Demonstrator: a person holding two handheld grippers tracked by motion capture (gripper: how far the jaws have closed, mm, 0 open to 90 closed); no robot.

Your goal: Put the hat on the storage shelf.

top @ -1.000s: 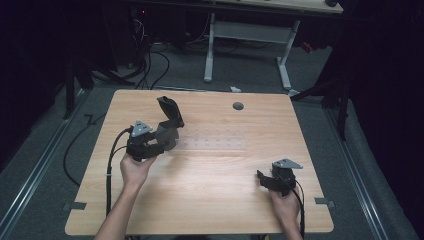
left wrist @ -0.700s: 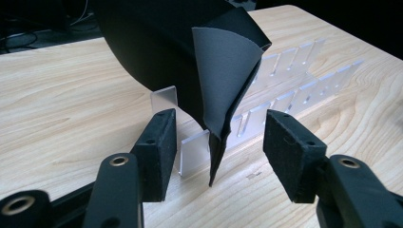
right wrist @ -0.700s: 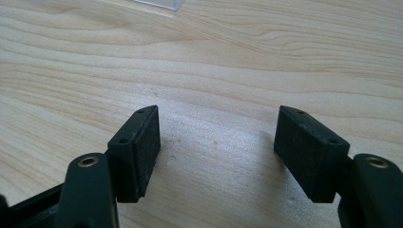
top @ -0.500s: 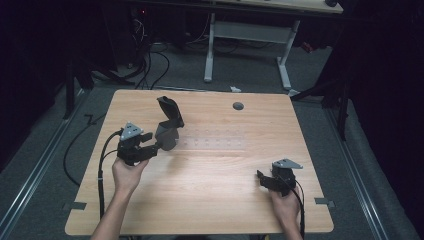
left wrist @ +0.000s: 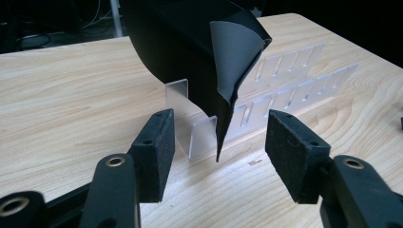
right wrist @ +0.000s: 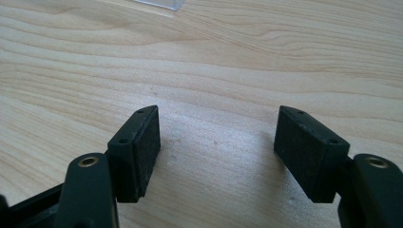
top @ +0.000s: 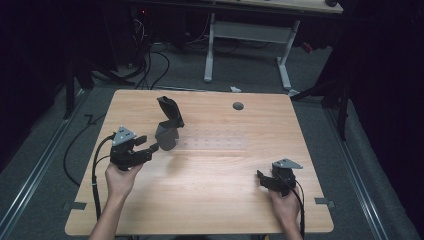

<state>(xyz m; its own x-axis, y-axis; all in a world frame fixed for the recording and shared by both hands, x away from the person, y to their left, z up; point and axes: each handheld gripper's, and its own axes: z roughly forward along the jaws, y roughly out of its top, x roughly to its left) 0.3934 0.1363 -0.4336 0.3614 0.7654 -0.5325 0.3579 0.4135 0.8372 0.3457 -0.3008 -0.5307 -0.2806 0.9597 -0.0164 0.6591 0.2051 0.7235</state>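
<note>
While both grippers gaped empty, the left gripper [top: 152,148] sat beside the slotted black card [top: 168,125]; the right gripper [top: 260,176] idled apart.

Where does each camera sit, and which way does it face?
High view: above the person's side, facing forward and down on the table; both forearms, the left gripper and right gripper show.
Left gripper view: on the left gripper, looking along its open jaws at the black sheet standing in a clear holder.
Right gripper view: on the right gripper, looking down at bare wood between open jaws.
Shared: high and left gripper views both show the black sheet.
</note>
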